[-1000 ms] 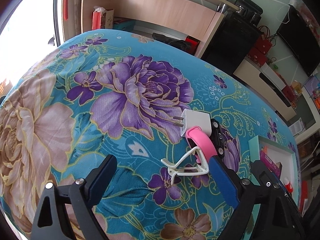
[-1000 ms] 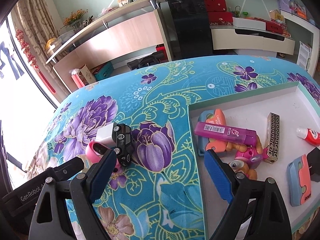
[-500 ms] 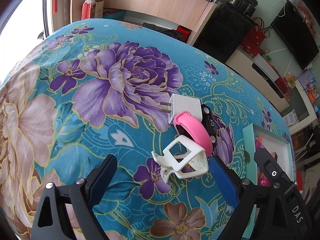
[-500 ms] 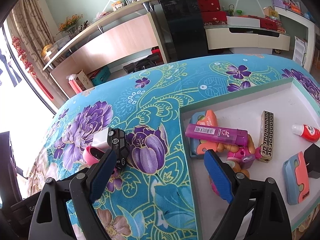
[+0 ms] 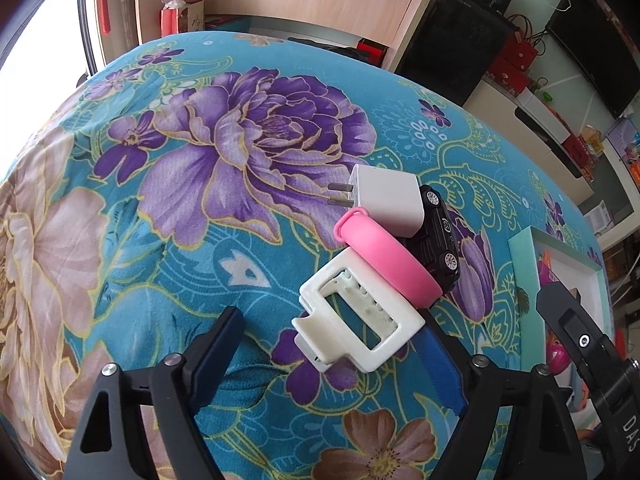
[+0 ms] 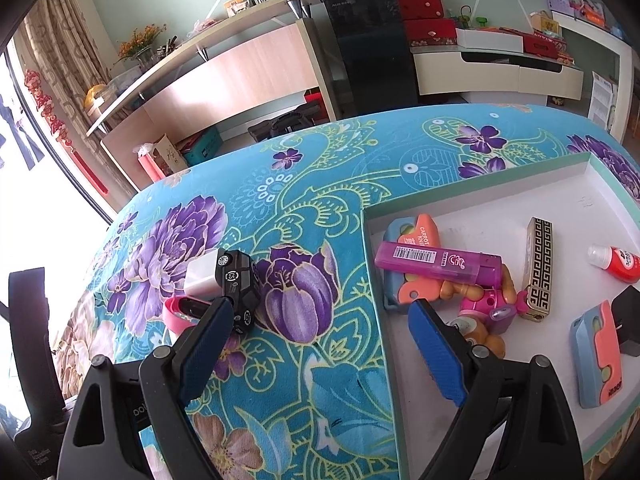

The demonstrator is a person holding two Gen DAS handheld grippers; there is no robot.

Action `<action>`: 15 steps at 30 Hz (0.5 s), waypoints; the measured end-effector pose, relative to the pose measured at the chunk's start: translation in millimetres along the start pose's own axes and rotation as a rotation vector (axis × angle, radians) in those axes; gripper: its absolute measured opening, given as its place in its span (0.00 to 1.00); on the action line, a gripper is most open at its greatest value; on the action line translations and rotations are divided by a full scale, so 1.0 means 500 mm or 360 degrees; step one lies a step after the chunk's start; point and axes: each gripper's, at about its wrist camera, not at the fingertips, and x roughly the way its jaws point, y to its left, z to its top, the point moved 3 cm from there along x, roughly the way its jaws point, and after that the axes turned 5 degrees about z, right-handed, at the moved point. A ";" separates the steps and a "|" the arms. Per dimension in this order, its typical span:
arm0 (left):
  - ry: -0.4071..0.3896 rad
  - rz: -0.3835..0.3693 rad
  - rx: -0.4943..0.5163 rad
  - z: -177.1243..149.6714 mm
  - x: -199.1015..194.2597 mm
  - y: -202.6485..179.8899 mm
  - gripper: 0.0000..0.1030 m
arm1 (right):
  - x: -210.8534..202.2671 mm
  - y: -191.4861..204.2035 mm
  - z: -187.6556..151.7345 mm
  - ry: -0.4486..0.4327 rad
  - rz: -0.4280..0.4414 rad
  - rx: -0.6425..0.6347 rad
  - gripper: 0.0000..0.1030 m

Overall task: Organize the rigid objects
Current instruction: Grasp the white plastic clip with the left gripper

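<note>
Left wrist view: left gripper [image 5: 332, 344] closing around white hair claw clip [image 5: 358, 320] on floral cloth [image 5: 120, 240], far pad still clear, pink band [image 5: 390, 266], white charger [image 5: 386, 200], black toy car [image 5: 438, 240] behind; right wrist view: right gripper [image 6: 320, 344] wide, empty, straddling tray [image 6: 370, 280] edge.

Wooden counter [image 6: 224, 80]; bright window [image 6: 24, 184]

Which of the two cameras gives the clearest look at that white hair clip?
The left wrist view: the hair clip lies whole and close, between the claw's fingers. In the right wrist view it is almost wholly hidden behind that claw's left finger.
</note>
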 end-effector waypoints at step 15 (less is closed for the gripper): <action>-0.0051 0.0033 0.0015 0.011 -0.019 0.013 0.60 | 0.007 0.007 -0.003 0.0021 0.0007 -0.0023 0.87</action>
